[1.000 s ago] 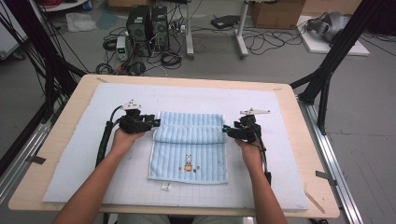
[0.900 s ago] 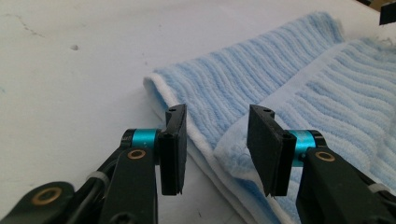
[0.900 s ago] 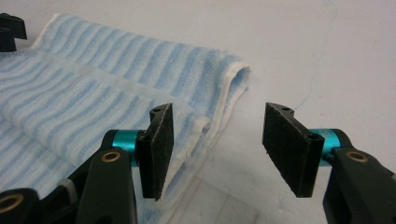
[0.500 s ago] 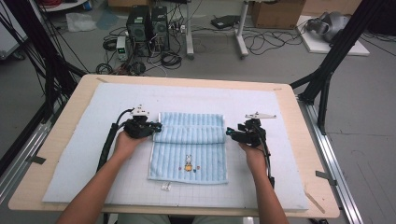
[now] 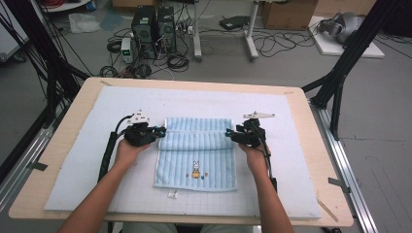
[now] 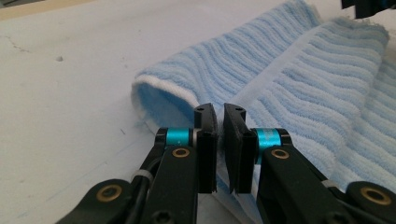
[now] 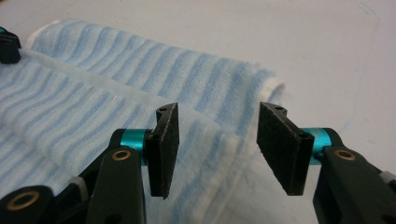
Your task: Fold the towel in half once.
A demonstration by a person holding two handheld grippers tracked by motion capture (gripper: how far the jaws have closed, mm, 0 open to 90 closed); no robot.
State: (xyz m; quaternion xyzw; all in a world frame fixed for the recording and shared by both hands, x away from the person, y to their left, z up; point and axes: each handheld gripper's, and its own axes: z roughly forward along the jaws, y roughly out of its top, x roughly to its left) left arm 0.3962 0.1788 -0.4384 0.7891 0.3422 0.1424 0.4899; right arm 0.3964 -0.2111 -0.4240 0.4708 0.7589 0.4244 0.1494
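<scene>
A light blue striped towel with a small rabbit picture lies on the white mat. Its far part is folded over toward the person. My left gripper sits at the left end of that fold. Its jaws have just been closing and now pinch the towel's hemmed edge, so the left gripper is shut on it. My right gripper is at the fold's right end. The right gripper has just been closing but stands open, with the towel's corner lying under and between its jaws, untouched by the pads.
The mat covers most of a wooden table. A tiny white scrap lies on the mat just in front of the towel. Black frame legs, computer boxes and cables stand on the floor beyond the table.
The right gripper drew a little to the right, then came back left to the towel's right edge. The left hand stayed at the left edge. The towel lies as before.
</scene>
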